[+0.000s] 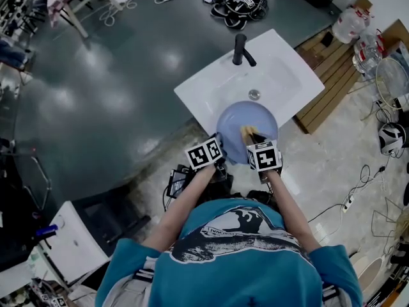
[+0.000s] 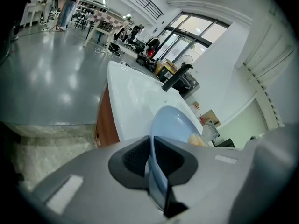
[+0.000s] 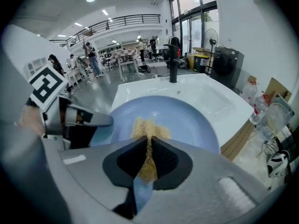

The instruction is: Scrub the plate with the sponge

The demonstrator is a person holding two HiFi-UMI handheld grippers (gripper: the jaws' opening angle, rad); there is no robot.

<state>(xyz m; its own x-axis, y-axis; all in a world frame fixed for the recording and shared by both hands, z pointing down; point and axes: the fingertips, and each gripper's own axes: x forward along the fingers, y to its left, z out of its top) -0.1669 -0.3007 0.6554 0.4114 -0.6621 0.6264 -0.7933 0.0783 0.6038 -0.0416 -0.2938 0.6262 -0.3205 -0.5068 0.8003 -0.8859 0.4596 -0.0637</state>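
Note:
A pale blue plate [image 1: 246,128] is held over the front of the white sink [image 1: 211,98]. My left gripper [image 1: 217,151] is shut on the plate's near left rim; in the left gripper view the plate [image 2: 174,125] stands edge-on between the jaws of my left gripper [image 2: 150,160]. My right gripper [image 1: 255,139] is shut on a tan sponge [image 1: 246,132] that lies against the plate's face. In the right gripper view the sponge [image 3: 147,129] sticks out from the jaws of my right gripper [image 3: 148,160] onto the plate [image 3: 187,120], with the left gripper [image 3: 100,121] at its left rim.
A black tap [image 1: 240,48] stands at the sink's far edge and a drain [image 1: 254,94] lies beyond the plate. A wooden pallet [image 1: 329,75] sits to the right, with bottles [image 1: 351,24] and cables [image 1: 358,190] on the floor. Dark glossy floor [image 1: 96,88] spreads to the left.

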